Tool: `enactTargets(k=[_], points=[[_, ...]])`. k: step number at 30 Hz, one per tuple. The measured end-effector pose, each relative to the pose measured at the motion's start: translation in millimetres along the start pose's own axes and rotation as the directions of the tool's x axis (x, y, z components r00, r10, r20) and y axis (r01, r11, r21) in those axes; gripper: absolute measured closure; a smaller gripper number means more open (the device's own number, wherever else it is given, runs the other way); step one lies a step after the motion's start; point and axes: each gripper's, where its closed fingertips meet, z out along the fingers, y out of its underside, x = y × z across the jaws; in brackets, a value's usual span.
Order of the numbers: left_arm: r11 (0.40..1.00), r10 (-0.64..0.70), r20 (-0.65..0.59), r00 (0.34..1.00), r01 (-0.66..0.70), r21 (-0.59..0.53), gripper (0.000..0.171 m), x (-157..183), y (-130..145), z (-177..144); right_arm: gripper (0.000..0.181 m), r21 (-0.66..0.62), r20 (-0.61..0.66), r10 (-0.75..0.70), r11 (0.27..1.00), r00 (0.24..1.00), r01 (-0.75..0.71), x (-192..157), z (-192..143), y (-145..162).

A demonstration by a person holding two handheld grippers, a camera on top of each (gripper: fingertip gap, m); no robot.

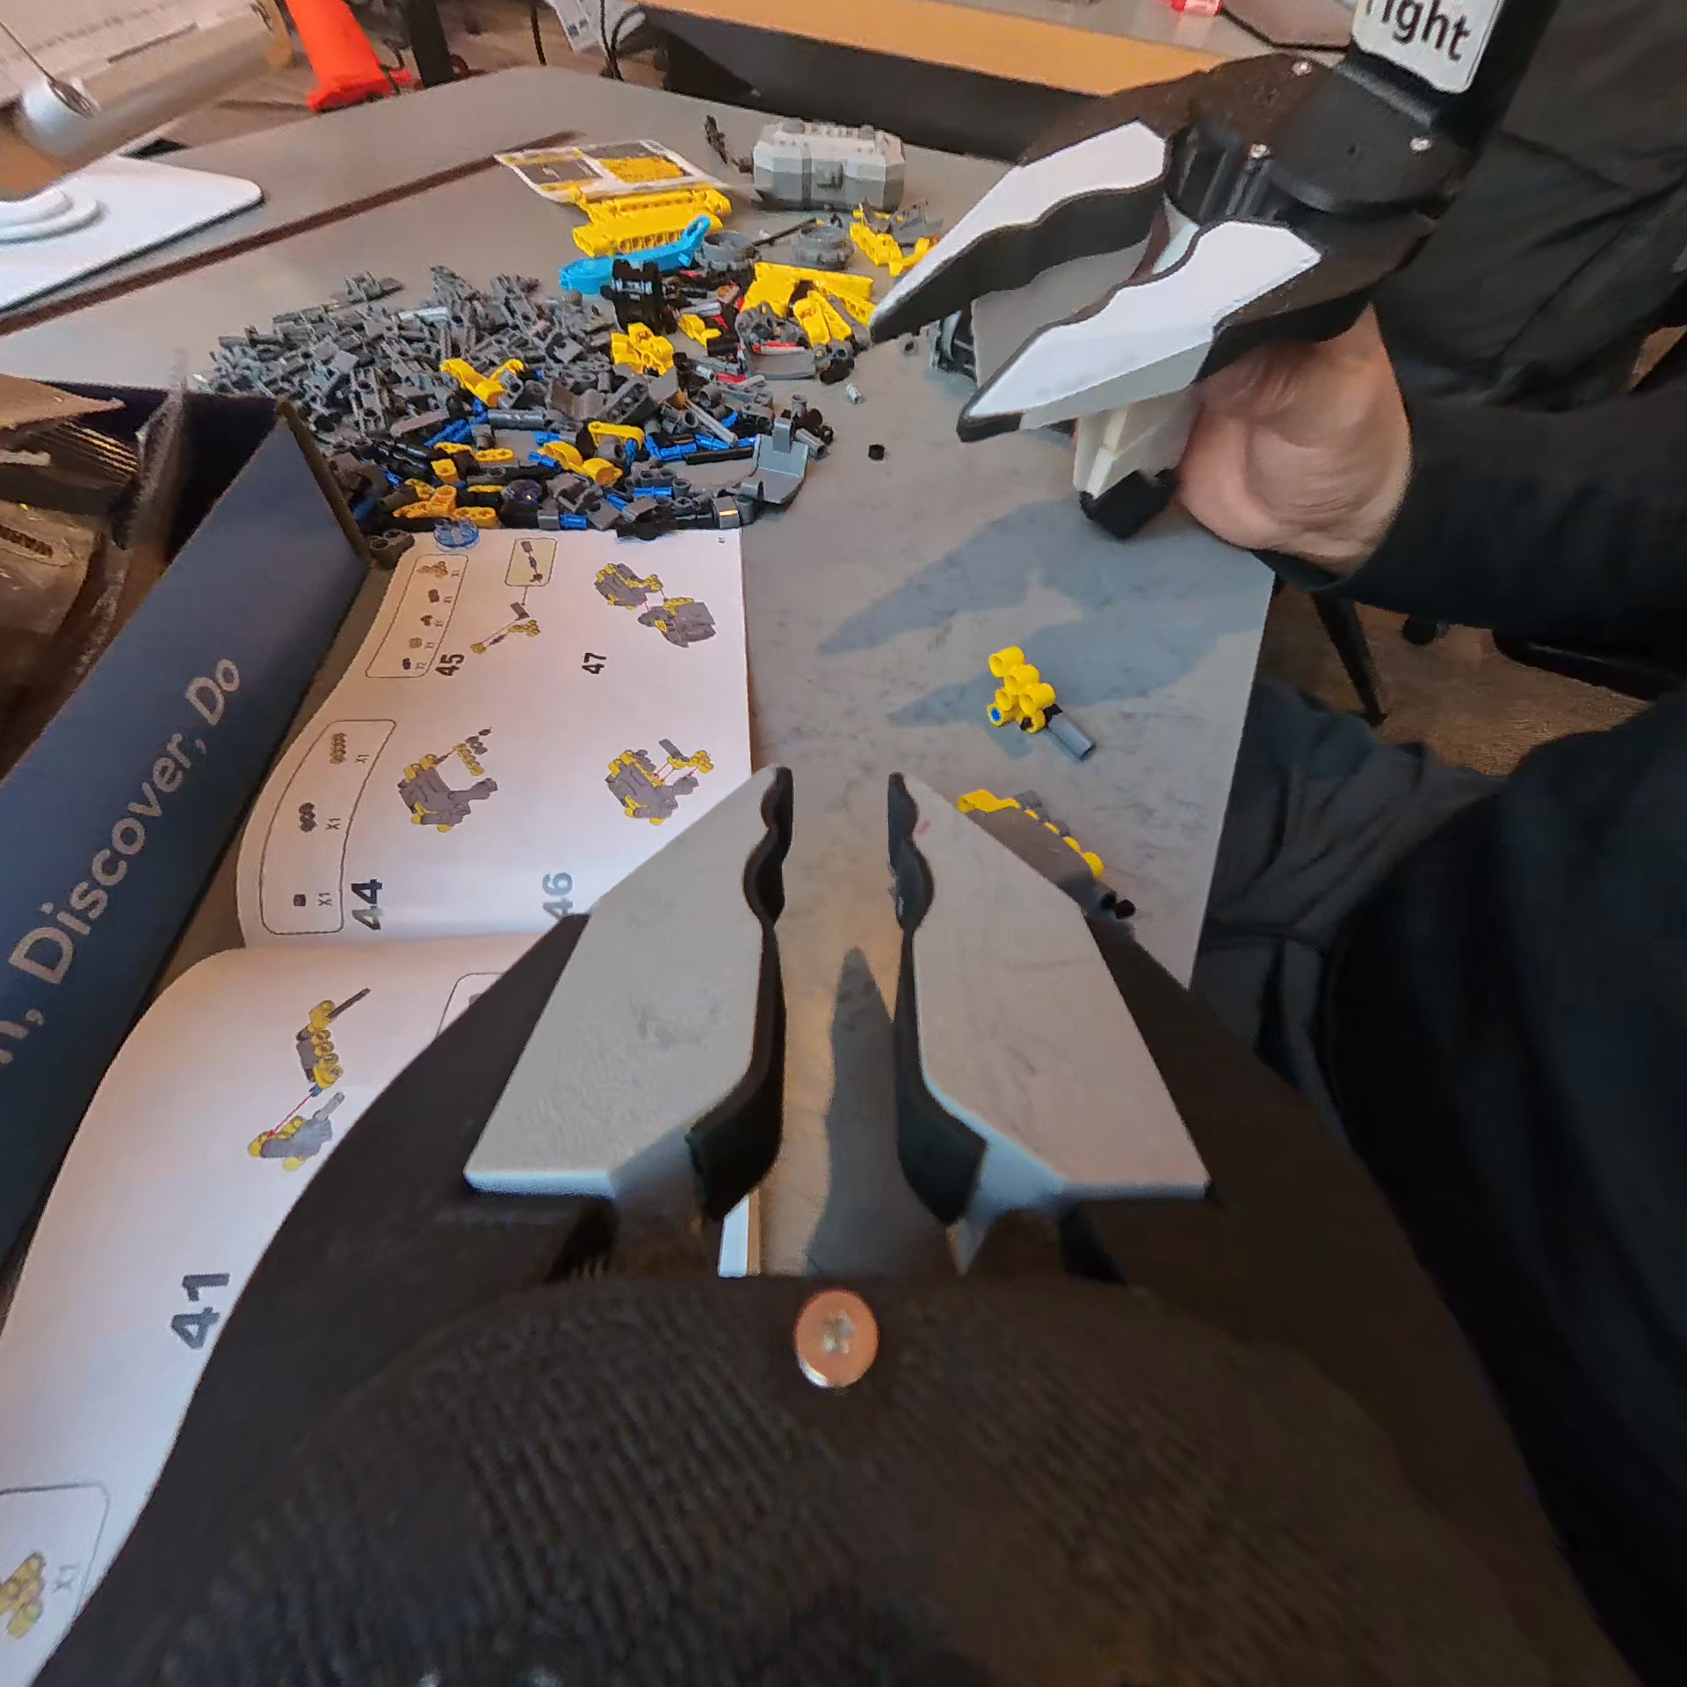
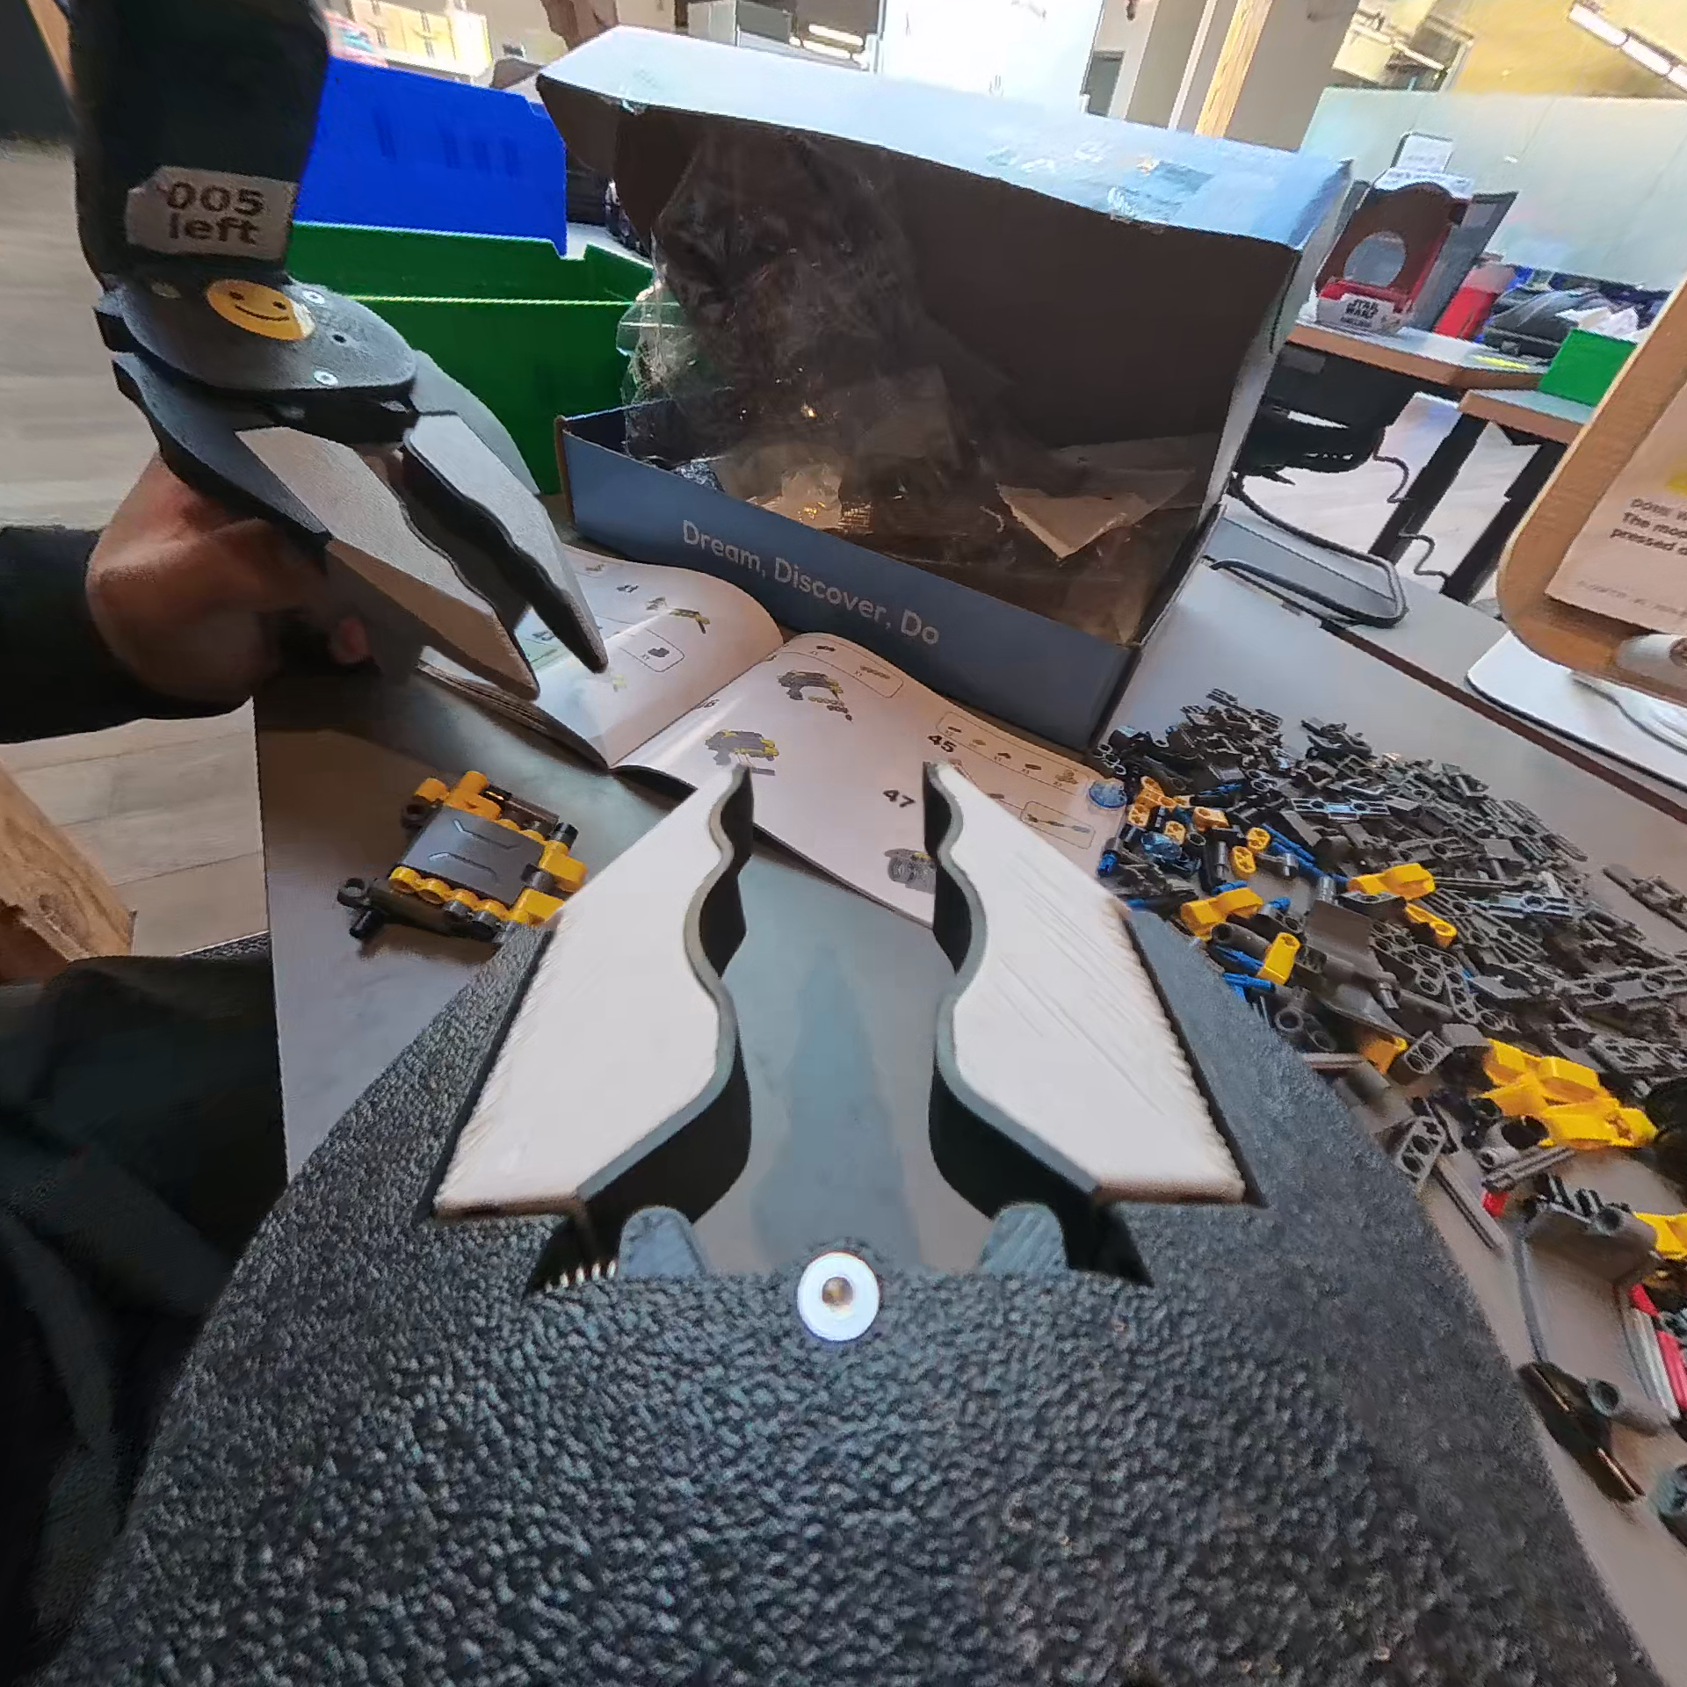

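Note:
My left gripper (image 1: 840, 785) is open and empty, held above the grey table (image 1: 958, 566) beside an open instruction booklet (image 1: 511, 730). A small yellow piece assembly (image 1: 1022, 694) lies just ahead of it. A flat yellow and grey assembly (image 1: 1050, 840) is partly hidden behind its right finger. My right gripper (image 2: 838, 776) is open and empty above the table, pointing at the booklet (image 2: 822, 749). The flat assembly (image 2: 466, 858) lies to its left. Each gripper shows in the other's view, held in a hand: the right one (image 1: 922, 379), the left one (image 2: 561, 674).
A big pile of grey, yellow, blue and black building pieces (image 1: 511, 411) (image 2: 1369, 913) covers the table's far side. A dark blue open box (image 2: 913, 365) with plastic bags stands behind the booklet. A grey motor block (image 1: 826, 164) and a leaflet lie at the back. The table edge (image 1: 1223, 776) is close by. Tip to tip, the grippers are about 11 cm apart.

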Motion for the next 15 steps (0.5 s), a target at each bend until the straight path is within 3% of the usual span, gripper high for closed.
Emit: enactTargets(k=[5,15], points=[[0.999,0.033,0.005,0.999,-0.033,-0.017,0.157,3,2,2,0.146,-0.005,-0.019,0.002,1.0,1.0,-0.002,1,-10,3],[0.998,0.062,-0.003,0.998,-0.062,0.001,0.156,6,0,0,0.144,-0.044,0.06,-0.002,0.999,0.998,0.005,-10,-4,8]])
